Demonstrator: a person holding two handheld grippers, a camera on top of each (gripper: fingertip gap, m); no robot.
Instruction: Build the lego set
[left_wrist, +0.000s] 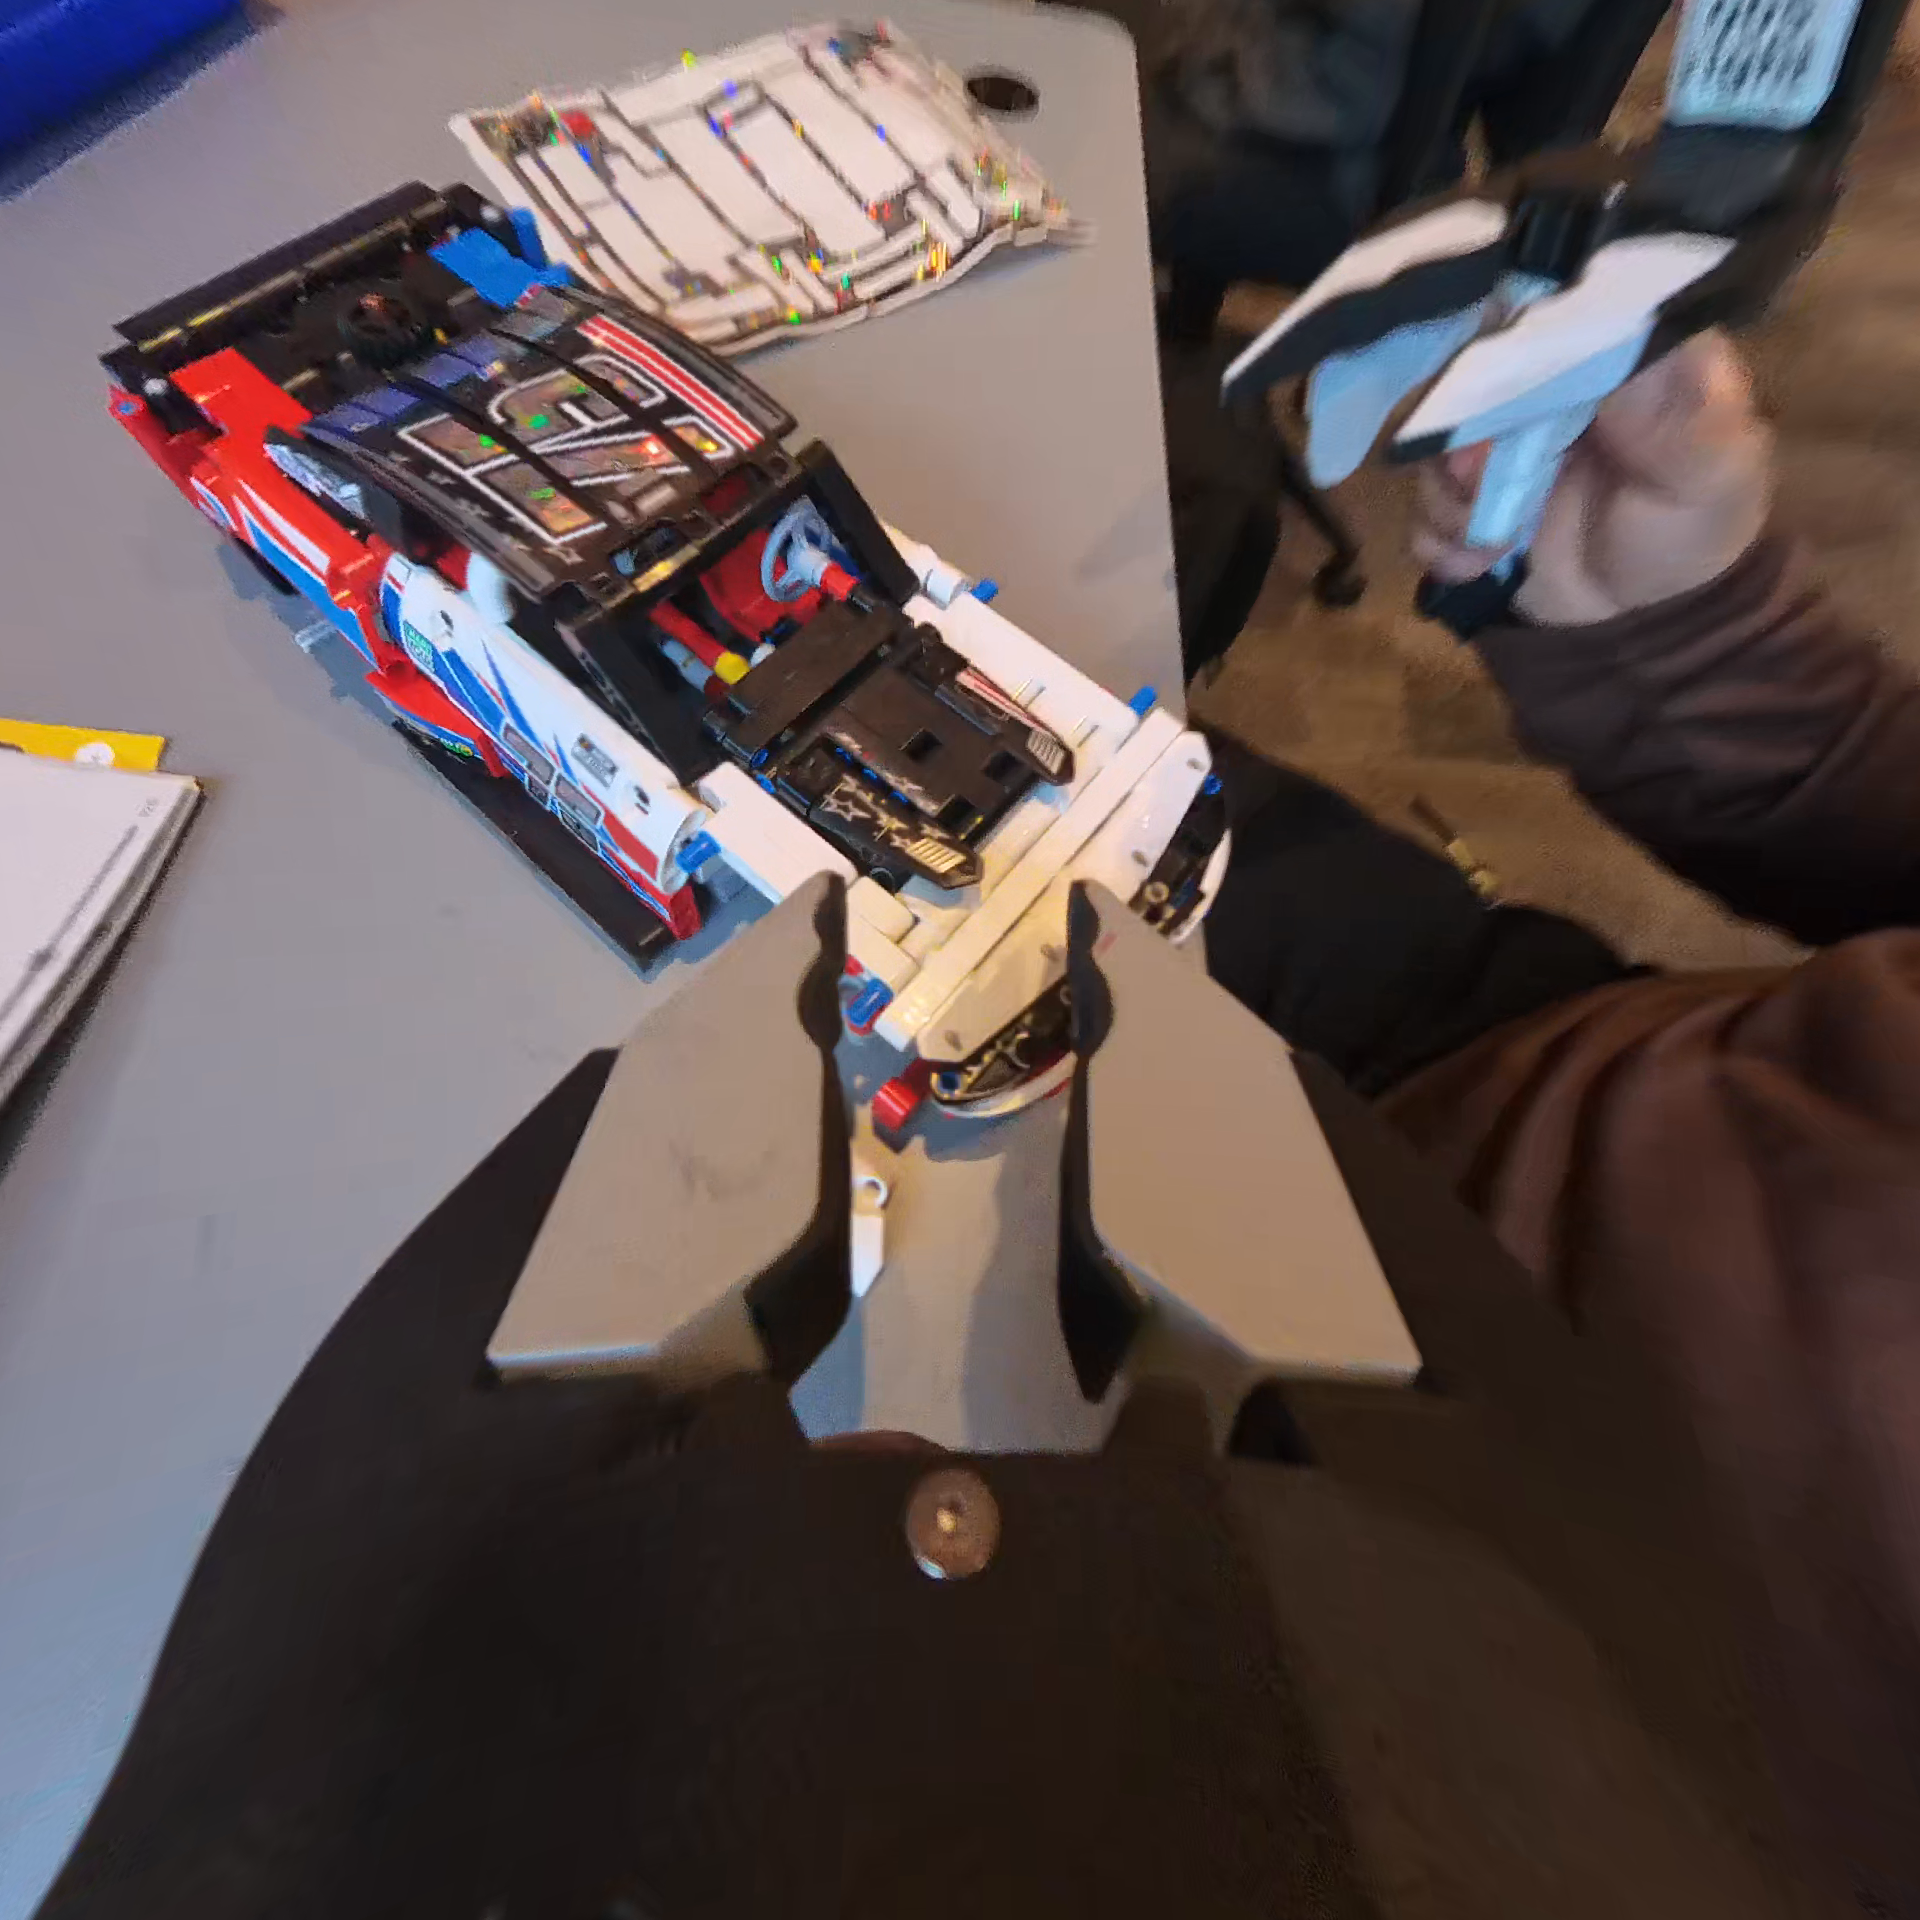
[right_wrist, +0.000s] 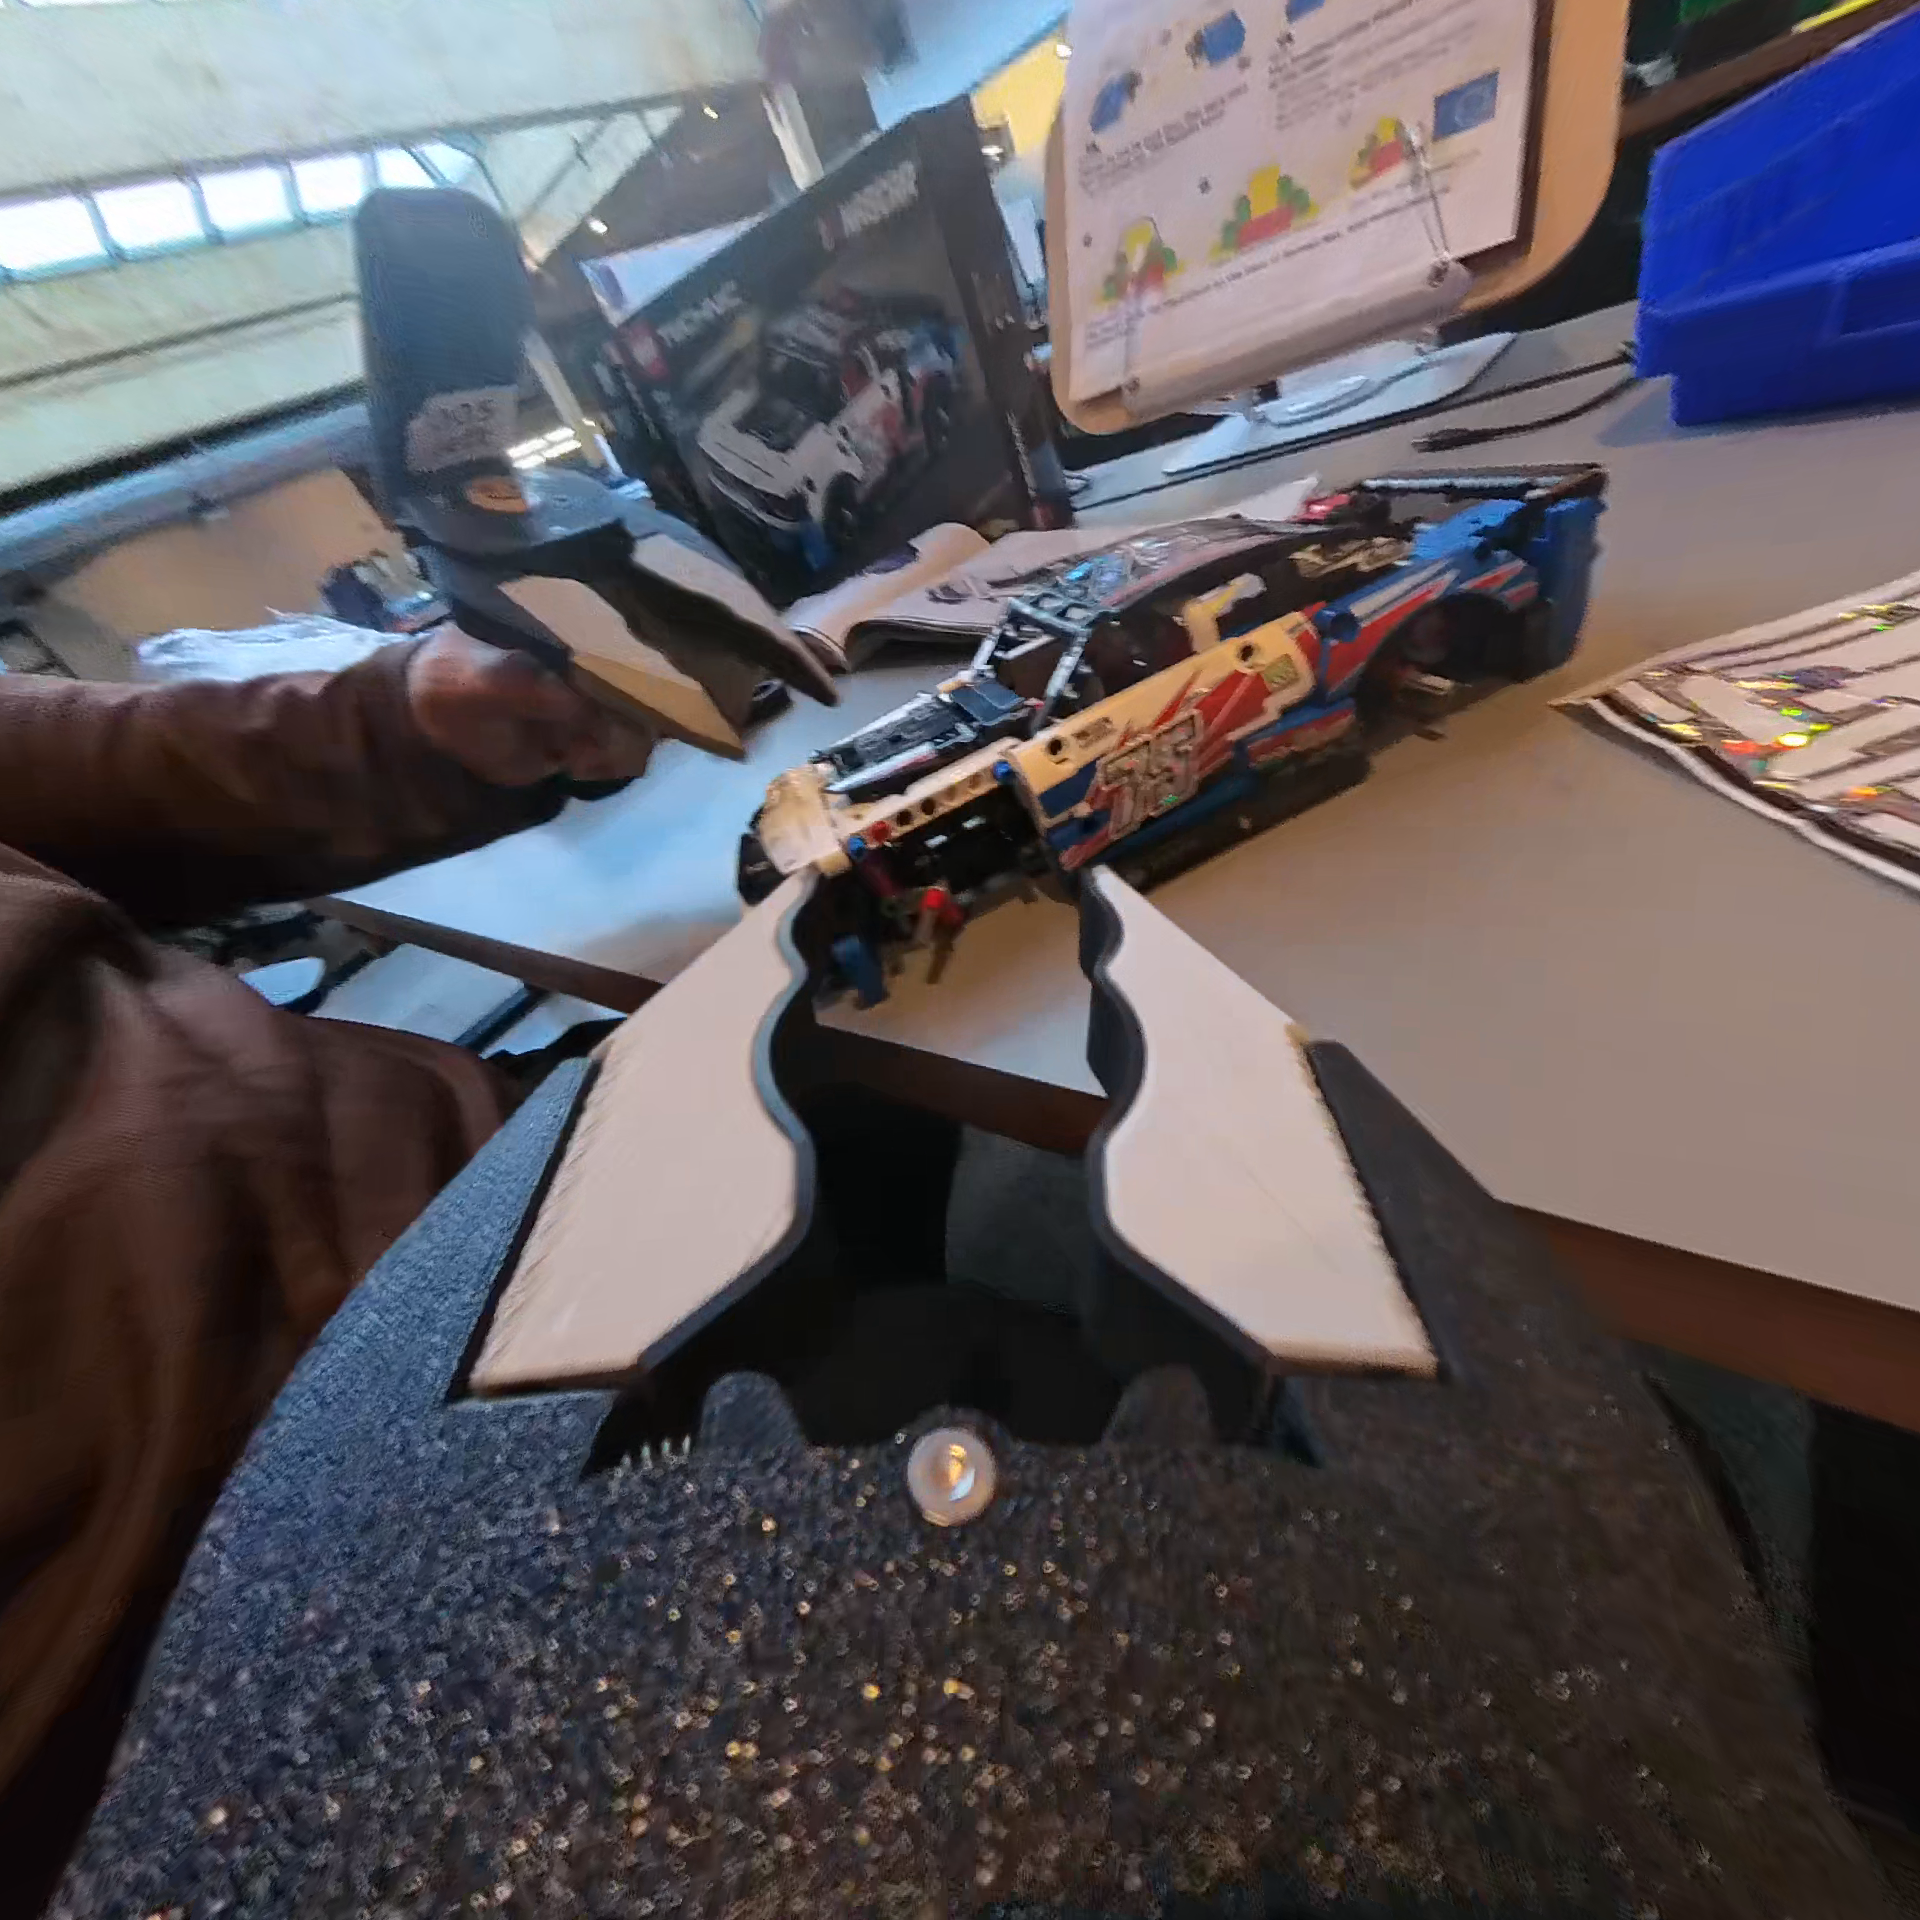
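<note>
car looks rigid but brittle w/ clip-on panels; grip low chassis, not roof. left tool at its 6 o'clock nose, right tool both open, empty.

Glossy plastic lego car, matt grey table, holographic paper sheet.

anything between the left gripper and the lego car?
Nothing visible. The left gripper is open, right at the lego car nose. A small loose white piece lies on the table between its fingers, not blocking.
</note>
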